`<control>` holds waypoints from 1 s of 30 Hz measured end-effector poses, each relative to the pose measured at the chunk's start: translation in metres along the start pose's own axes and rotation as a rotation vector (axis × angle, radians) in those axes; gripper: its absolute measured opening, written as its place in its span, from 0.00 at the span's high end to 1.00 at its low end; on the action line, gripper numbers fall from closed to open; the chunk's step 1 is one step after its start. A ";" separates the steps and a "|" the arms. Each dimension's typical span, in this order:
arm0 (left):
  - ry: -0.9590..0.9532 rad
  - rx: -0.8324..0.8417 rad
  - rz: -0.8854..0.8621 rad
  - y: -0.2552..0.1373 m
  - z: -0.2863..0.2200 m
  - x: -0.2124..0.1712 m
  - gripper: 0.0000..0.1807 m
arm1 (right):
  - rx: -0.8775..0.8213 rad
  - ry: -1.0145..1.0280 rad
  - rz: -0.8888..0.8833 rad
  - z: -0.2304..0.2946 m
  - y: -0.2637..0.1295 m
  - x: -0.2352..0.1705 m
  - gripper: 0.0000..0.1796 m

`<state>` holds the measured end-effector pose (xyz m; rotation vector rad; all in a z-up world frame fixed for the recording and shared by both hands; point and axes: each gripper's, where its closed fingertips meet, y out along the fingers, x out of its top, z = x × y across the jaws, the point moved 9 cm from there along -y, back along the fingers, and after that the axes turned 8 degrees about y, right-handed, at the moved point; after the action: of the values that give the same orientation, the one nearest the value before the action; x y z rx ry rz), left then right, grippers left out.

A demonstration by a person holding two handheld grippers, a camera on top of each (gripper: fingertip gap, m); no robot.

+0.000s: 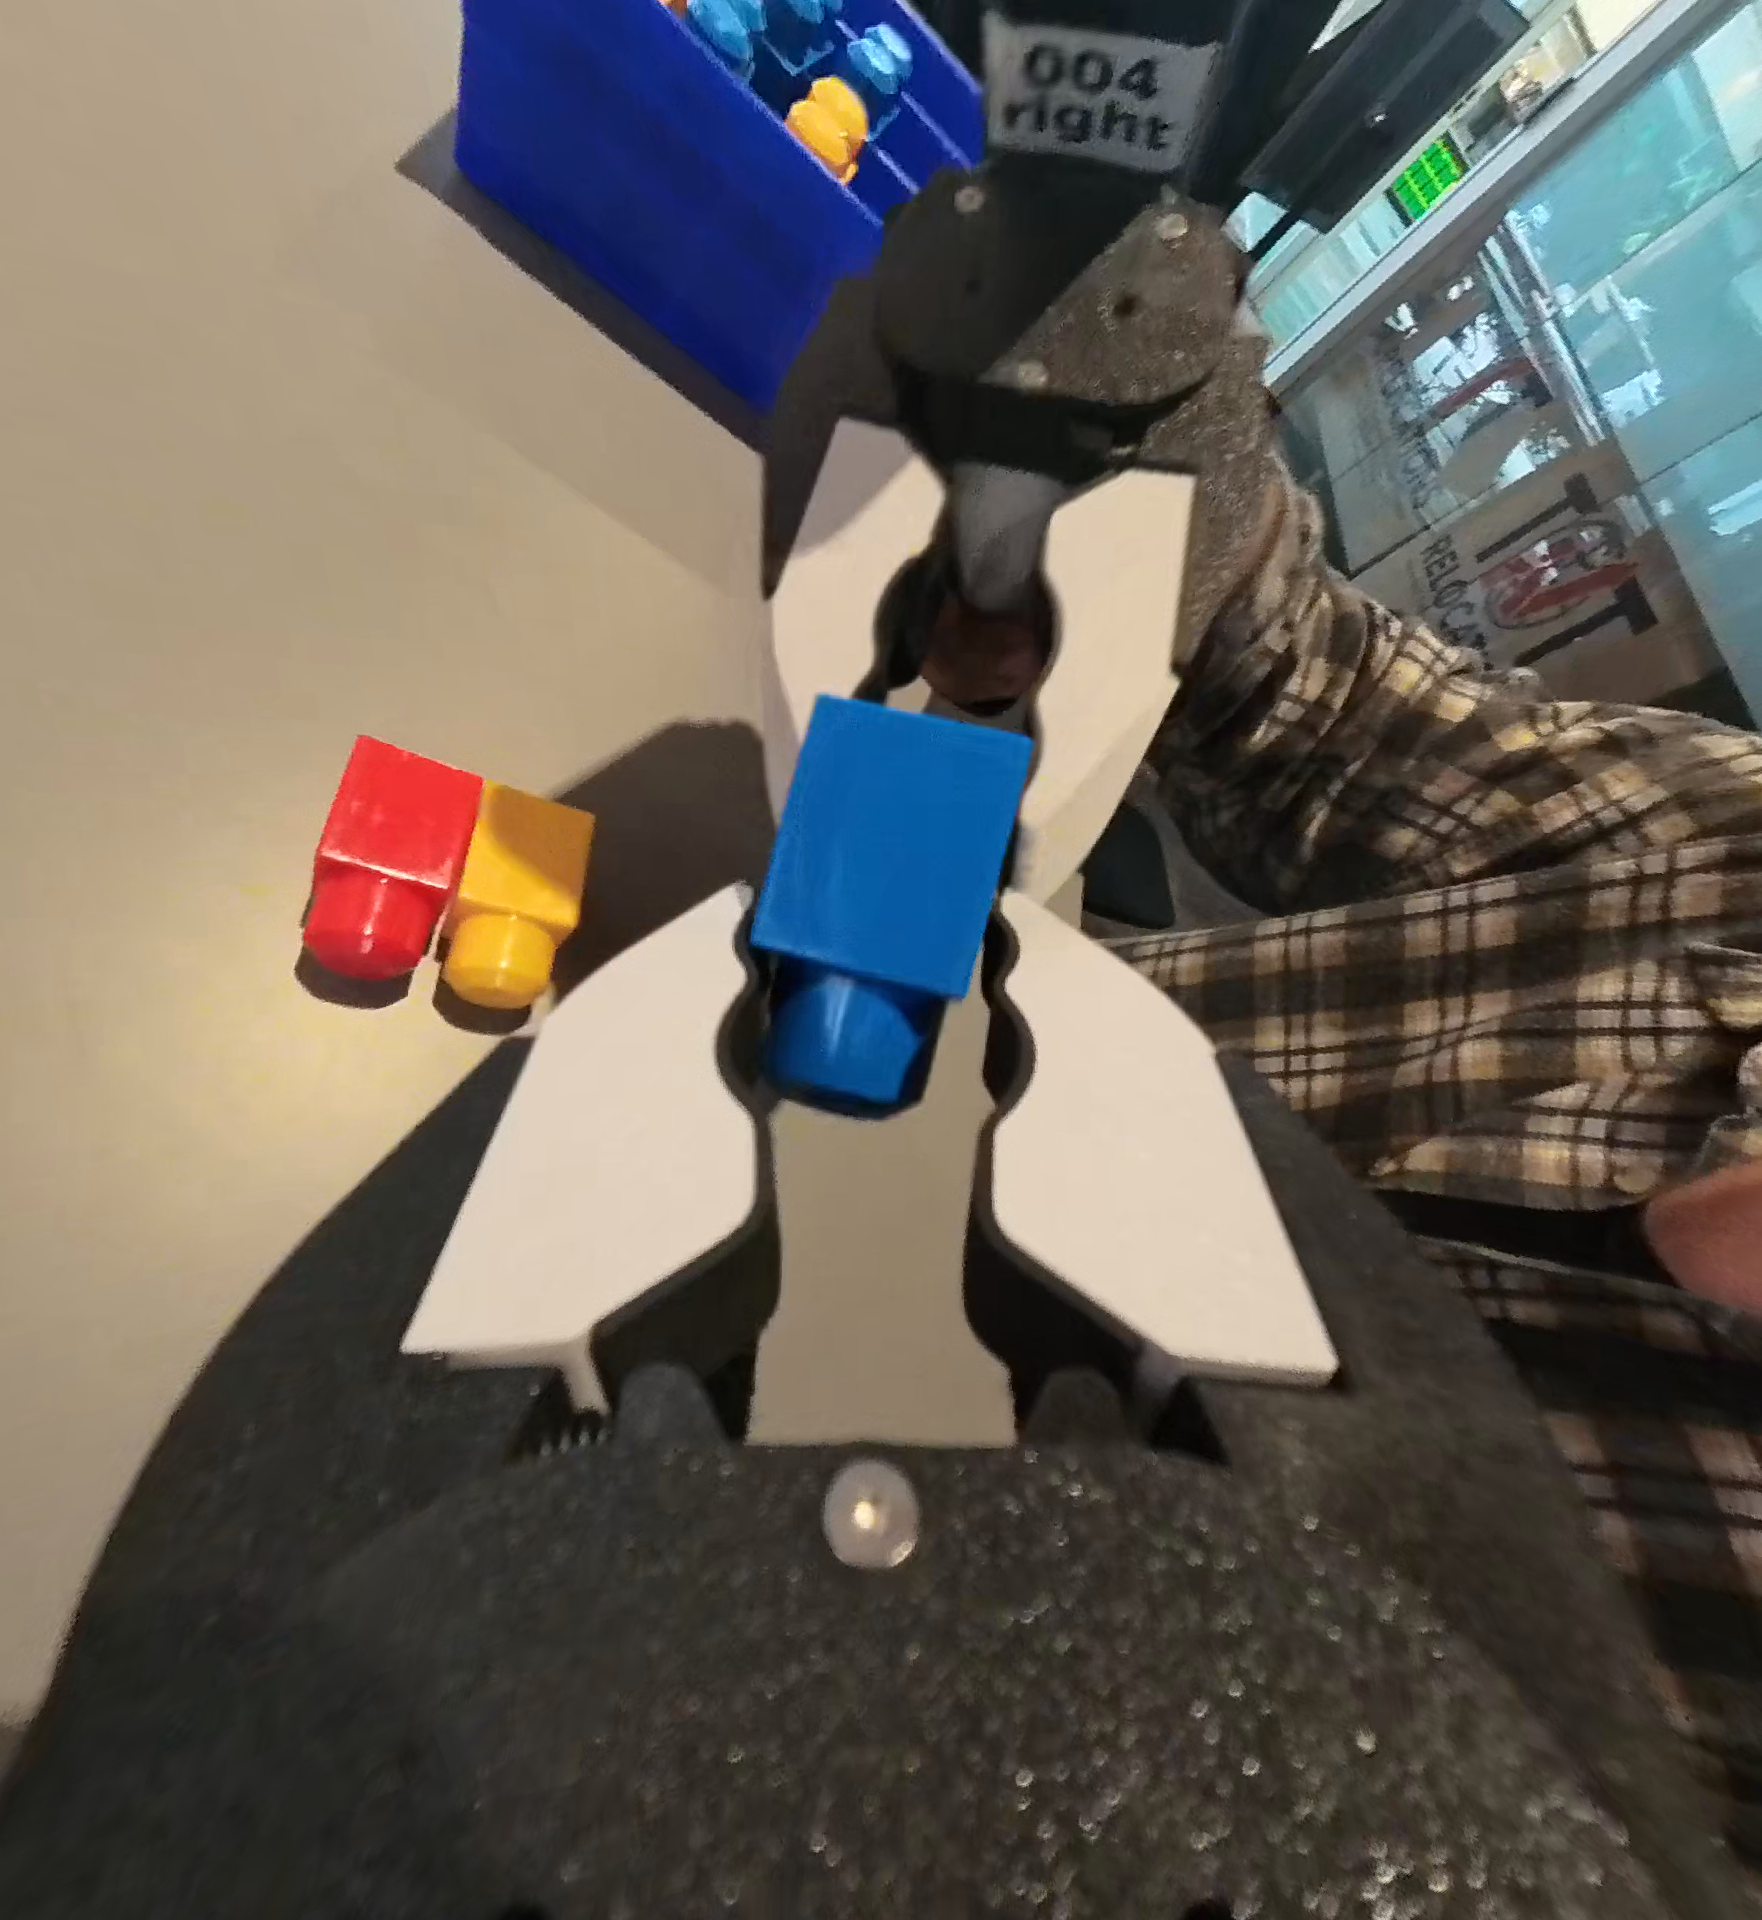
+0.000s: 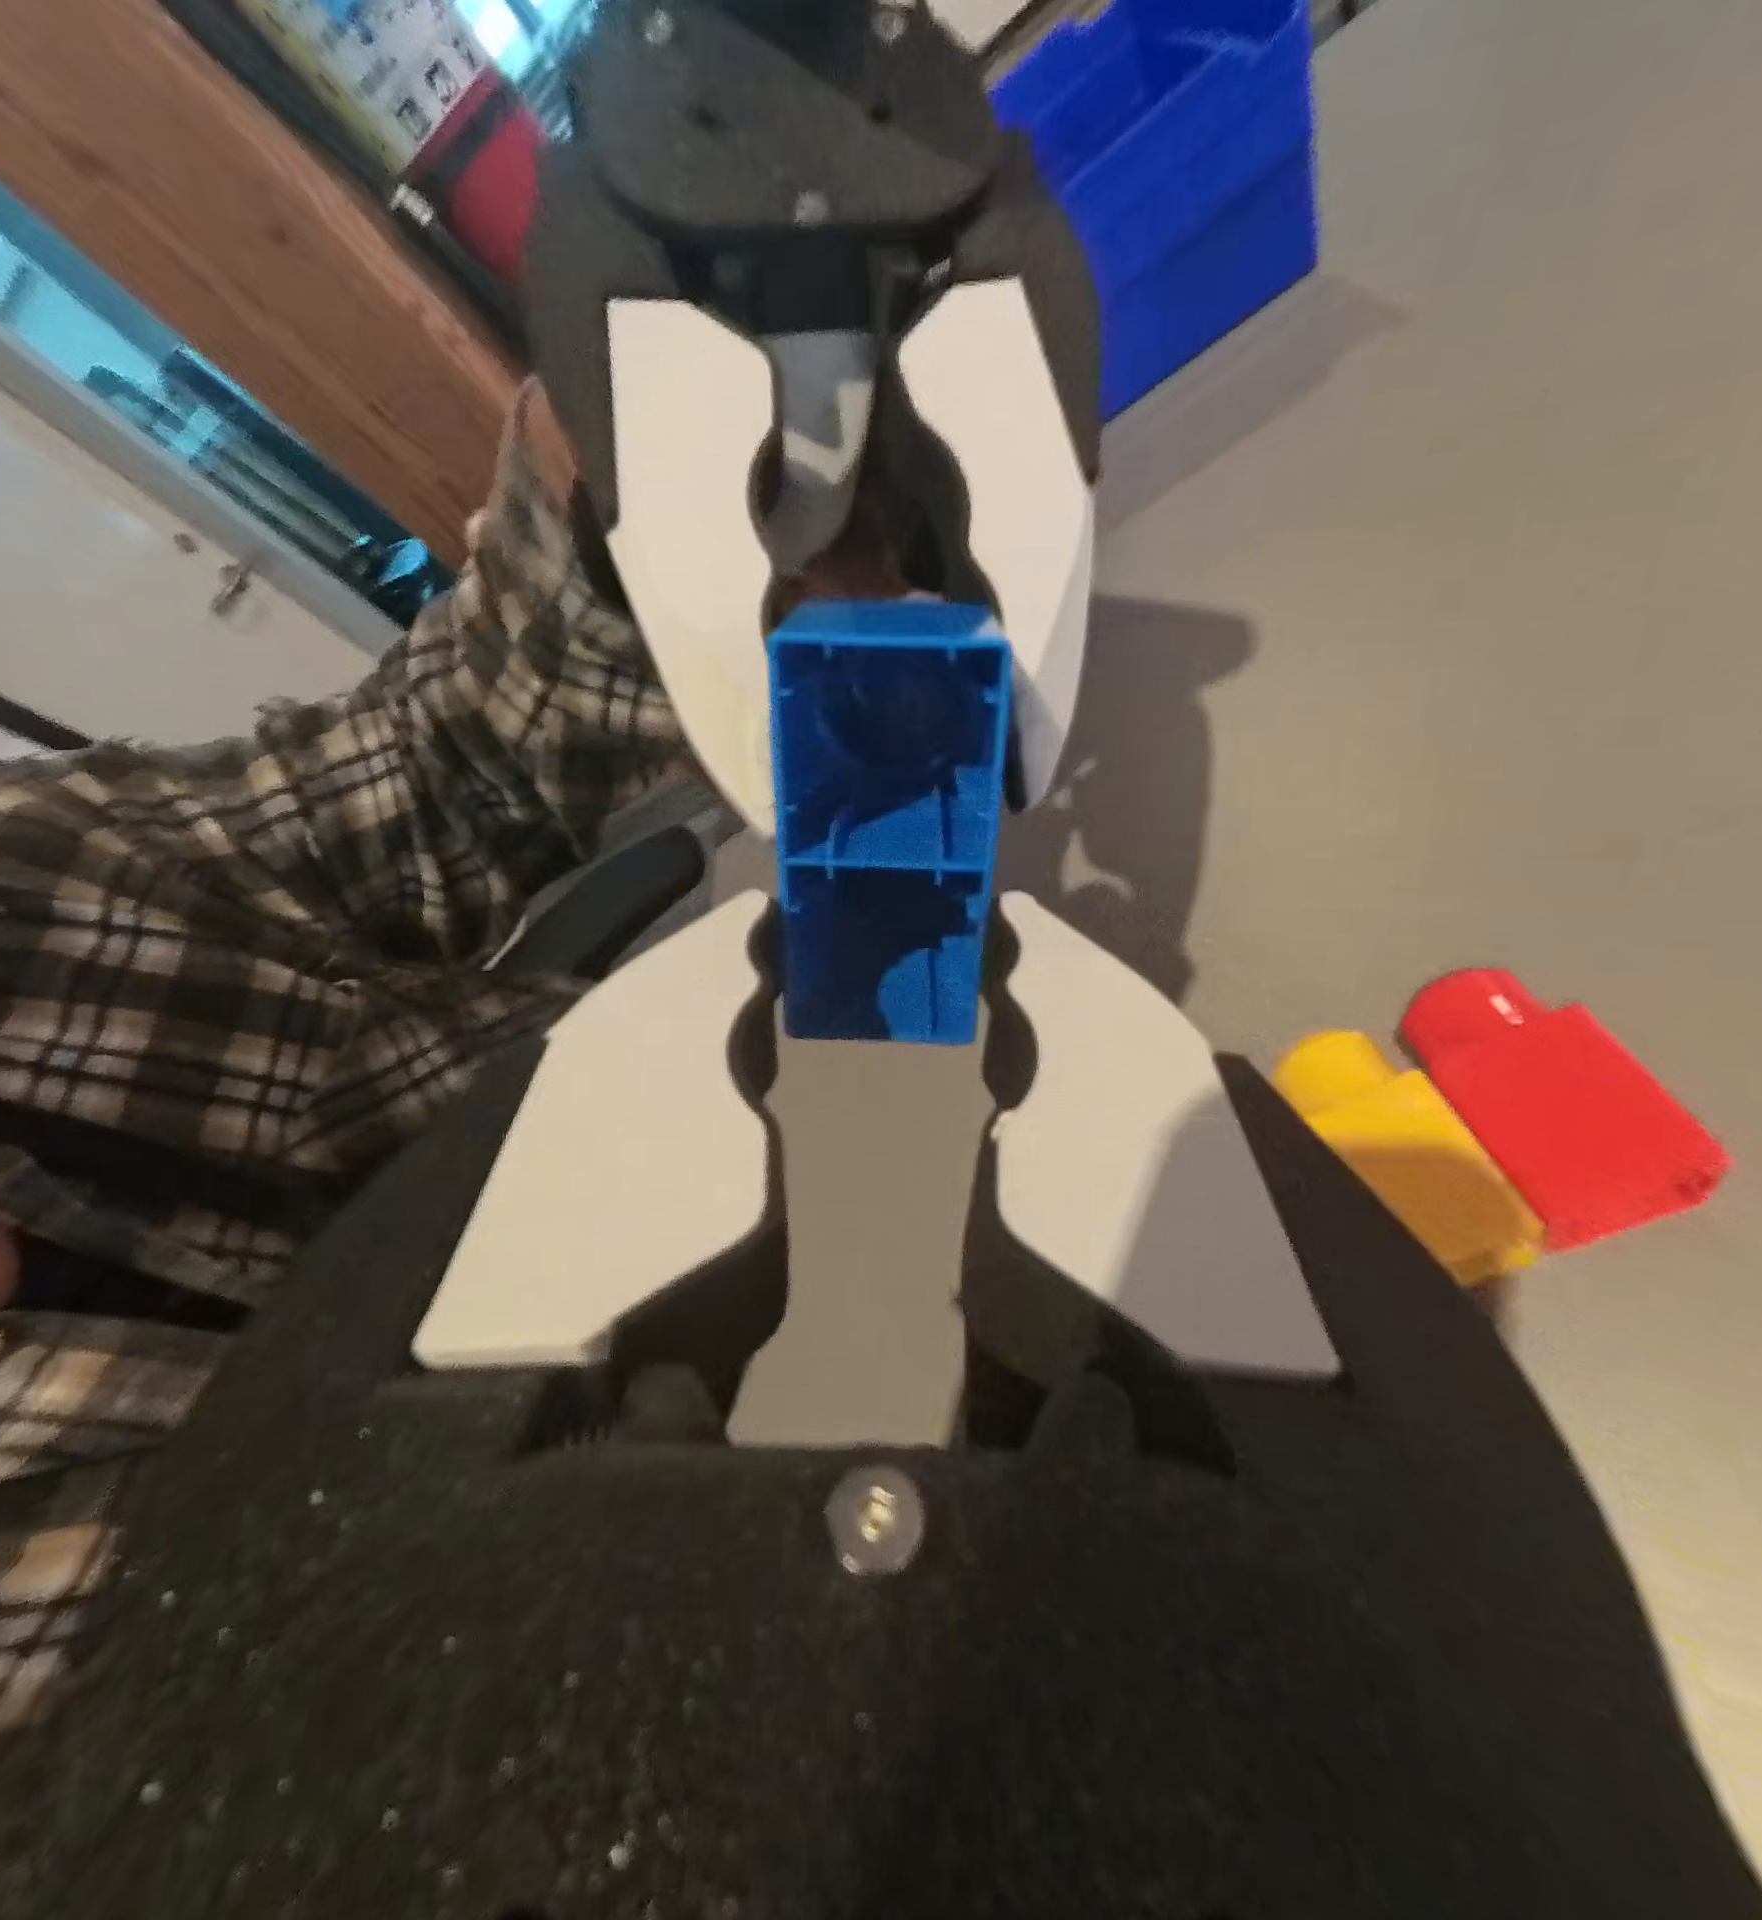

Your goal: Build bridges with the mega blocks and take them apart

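Both grippers, left gripper [image 1: 872, 935] and right gripper [image 2: 882, 935], pinch one blue block [image 1: 892, 852] at frame centre; keep it level, then carry it onto the red block [image 1: 394, 842] and yellow block [image 1: 524, 883] at the left

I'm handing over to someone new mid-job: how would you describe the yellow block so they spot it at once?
Start at the blue bin at the far end of the pale table, then come toward the two grippers holding the blue block. Beside them, two small blocks lie on their sides, touching. The yellow block is the one nearer the grippers; its red neighbour lies on the outer side.
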<state>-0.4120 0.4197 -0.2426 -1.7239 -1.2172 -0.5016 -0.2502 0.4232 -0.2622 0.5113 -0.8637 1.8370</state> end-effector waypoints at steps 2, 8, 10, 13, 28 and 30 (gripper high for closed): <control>0.015 -0.020 -0.022 -0.003 -0.001 0.000 0.79 | 0.032 0.036 0.006 0.001 0.003 -0.001 0.80; 0.263 0.151 -0.215 -0.025 -0.005 -0.008 0.57 | 0.208 0.297 -0.142 -0.008 -0.006 -0.003 0.81; 0.400 0.272 -0.235 -0.028 -0.009 -0.016 0.51 | 0.290 0.396 -0.173 -0.014 -0.007 -0.008 0.79; 0.528 0.374 -0.171 -0.019 -0.017 -0.024 0.48 | 0.383 0.502 -0.188 -0.022 -0.003 -0.013 0.80; 0.741 0.381 -0.189 0.006 -0.025 -0.019 0.48 | 0.561 0.667 -0.170 -0.023 0.017 -0.015 0.82; 0.740 0.372 -0.192 0.007 -0.025 -0.019 0.50 | 0.572 0.676 -0.166 -0.022 0.018 -0.015 0.81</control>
<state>-0.4093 0.3883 -0.2483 -0.9674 -0.8571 -0.8701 -0.2598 0.4265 -0.2927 0.2563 0.1619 1.9053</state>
